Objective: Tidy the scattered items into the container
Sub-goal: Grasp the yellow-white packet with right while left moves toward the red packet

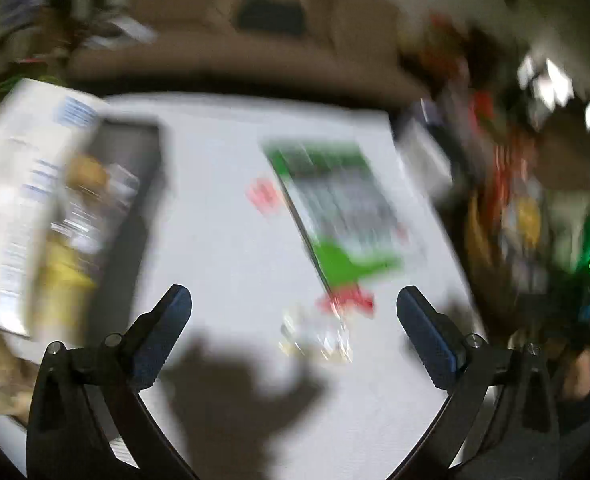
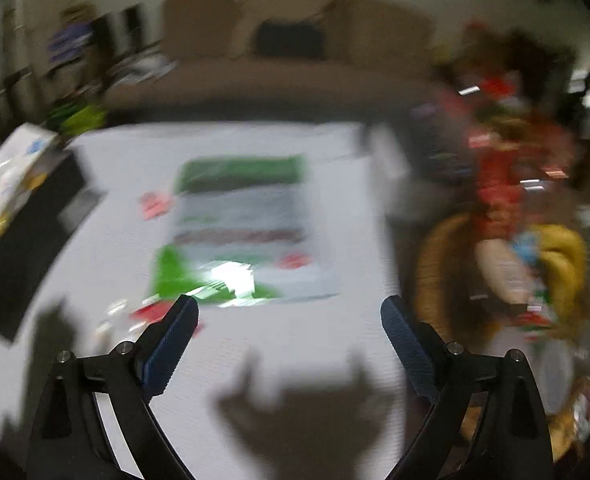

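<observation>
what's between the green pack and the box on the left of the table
Mostly bare white table, in both wrist views; only a small red item lies there, close beside the green pack, well short of the box.

light: dim room, counter point(image 1: 231, 184) bright | blur: strong motion smear in both views | glare: white spot on green packet point(image 2: 231, 276) | shadows: dark, on near counter | edges: fisheye bending, black corners

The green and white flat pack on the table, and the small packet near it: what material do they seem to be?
Green and white flat pack: probably glossy plastic film or coated card, since it shows a bright glare. Small packet: likely clear plastic wrap with glints. Blur leaves both uncertain.
</observation>
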### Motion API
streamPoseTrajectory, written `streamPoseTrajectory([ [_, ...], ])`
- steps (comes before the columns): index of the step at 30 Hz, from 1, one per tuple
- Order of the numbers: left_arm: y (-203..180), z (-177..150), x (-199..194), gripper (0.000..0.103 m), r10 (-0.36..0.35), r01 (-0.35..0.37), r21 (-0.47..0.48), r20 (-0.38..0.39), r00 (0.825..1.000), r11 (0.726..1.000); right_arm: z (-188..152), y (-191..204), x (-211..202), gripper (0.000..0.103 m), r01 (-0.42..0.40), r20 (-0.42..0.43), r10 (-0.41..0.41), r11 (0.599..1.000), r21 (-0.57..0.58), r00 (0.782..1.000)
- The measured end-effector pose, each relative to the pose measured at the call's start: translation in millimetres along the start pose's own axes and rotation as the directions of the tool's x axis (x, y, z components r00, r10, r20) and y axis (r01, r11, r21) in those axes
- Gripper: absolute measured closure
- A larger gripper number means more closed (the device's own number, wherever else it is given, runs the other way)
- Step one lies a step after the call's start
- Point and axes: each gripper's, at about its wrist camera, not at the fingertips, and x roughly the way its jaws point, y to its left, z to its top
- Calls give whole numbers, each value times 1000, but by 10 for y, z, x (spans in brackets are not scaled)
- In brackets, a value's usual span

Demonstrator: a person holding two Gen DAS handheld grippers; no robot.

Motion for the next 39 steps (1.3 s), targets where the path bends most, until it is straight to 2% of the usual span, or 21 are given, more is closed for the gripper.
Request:
streamPoseTrajectory([
  [1, -121, -55, 174, 0, 50, -49, 44, -26, 998, 998, -16, -34, -35, 8, 35, 19, -36, 999, 14, 999],
  [3, -297, -162, 479, 0, 134, -128, 108, -47, 990, 986, -13, -91, -117, 8, 38, 36, -39, 999, 34, 999],
  [6, -441, -268, 829, 0, 159, -145, 141, -94, 983, 979, -5, -171, -188, 8, 4, 71, -10, 997, 81, 997],
  [8, -512, -331, 1003, 0, 182, -166, 152, -96, 979, 974, 9, -168, -161, 8, -21, 53, 17, 996, 84, 998],
  [14, -680, -445, 1312, 3, 180, -159, 200, -93, 979, 967, -31, -99, -105, 8, -62, 22, 61, 996, 64, 998],
  [16, -714, -468, 1354, 22, 170, -145, 209, -104, 980, 967, -29, -105, -130, 8, -73, 29, 71, 995, 68, 997],
  [18, -724, -489, 1393, 35, 167, -135, 221, -132, 977, 966, -16, -116, -148, 8, -83, 37, 80, 994, 69, 996],
  [23, -708, -491, 1414, 45, 167, -136, 230, -122, 978, 964, 1, -109, -156, 8, -120, 51, 117, 991, 64, 992],
  [25, -684, -455, 1408, 59, 169, -138, 224, -128, 977, 965, 1, -103, -151, 8, -118, 53, 115, 991, 61, 992],
  [26, -660, -425, 1394, 61, 160, -129, 211, -139, 977, 969, -1, -102, -145, 8, -116, 51, 113, 991, 61, 992],
  [28, -606, -376, 1355, 73, 121, -94, 170, -153, 981, 981, -8, -103, -130, 8, -118, 47, 115, 991, 66, 992],
  [29, -573, -350, 1312, 75, 87, -65, 145, -152, 985, 987, -8, -107, -120, 8, -122, 44, 119, 990, 67, 992],
  [31, -540, -319, 1221, 85, 56, -39, 131, -130, 990, 991, -13, -104, -109, 8, -126, 40, 123, 989, 71, 992],
  [33, -530, -278, 1105, 90, 52, -39, 133, -99, 994, 990, -16, -100, -104, 8, -131, 40, 128, 989, 73, 991],
  [37, -420, -150, 789, 99, 22, -20, 72, -20, 1000, 997, -43, -78, -44, 8, -172, 24, 171, 981, 85, 985],
  [39, -310, -80, 600, 99, 15, -15, 24, 31, 999, 1000, -61, -45, 52, 8, -199, -3, 201, 975, 94, 980],
])
